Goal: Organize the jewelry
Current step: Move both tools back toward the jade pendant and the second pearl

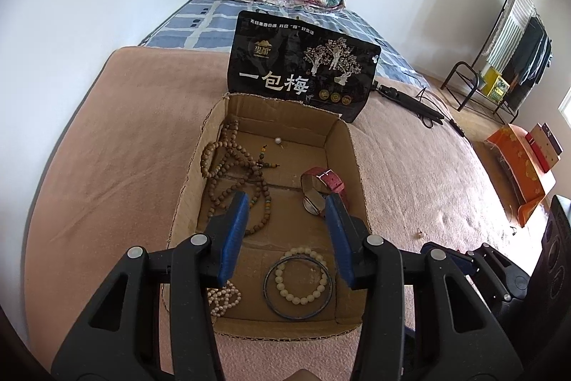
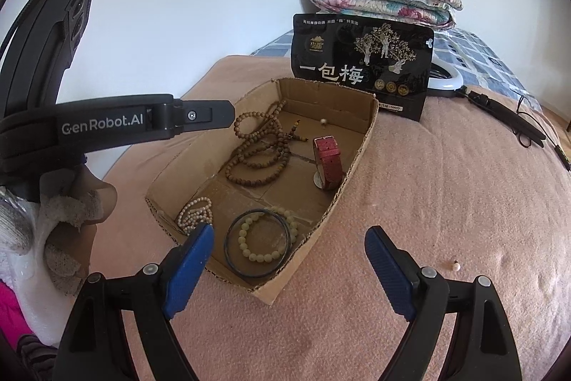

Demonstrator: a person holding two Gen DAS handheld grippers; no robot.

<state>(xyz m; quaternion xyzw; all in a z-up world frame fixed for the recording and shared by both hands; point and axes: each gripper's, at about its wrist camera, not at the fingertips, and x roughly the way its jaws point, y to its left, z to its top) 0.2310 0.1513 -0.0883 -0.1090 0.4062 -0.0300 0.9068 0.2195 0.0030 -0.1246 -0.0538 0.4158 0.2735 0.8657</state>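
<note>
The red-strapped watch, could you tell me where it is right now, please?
The watch sits inside the cardboard box, against its right wall in both views, right of the brown bead necklace.

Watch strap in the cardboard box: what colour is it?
Red, with a textured surface. The watch strap shows best in the right wrist view, standing on edge.

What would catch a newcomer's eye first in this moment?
The open cardboard box on the pink blanket, holding brown prayer beads, a red-strapped watch and a dark bangle ringing a pale bead bracelet. Behind it stands a black snack bag. Both tongs hover open and empty, the left tongs above the box.
</note>
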